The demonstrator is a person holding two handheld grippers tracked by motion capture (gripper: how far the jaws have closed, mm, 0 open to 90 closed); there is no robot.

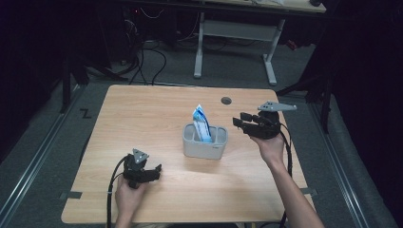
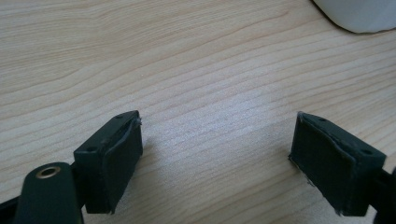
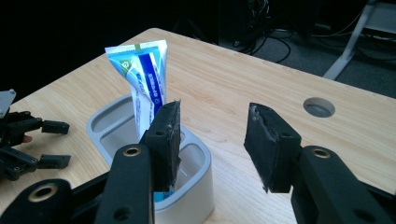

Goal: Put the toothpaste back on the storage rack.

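Both grippers were matte black with screw holes in the jaws, grey triangular plates on top, trailing black cables, and arms looked bare, I think.

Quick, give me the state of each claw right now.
Left claw: open, empty, low over the table.
Right claw: open, empty, beside the toothpaste tube in the grey holder.
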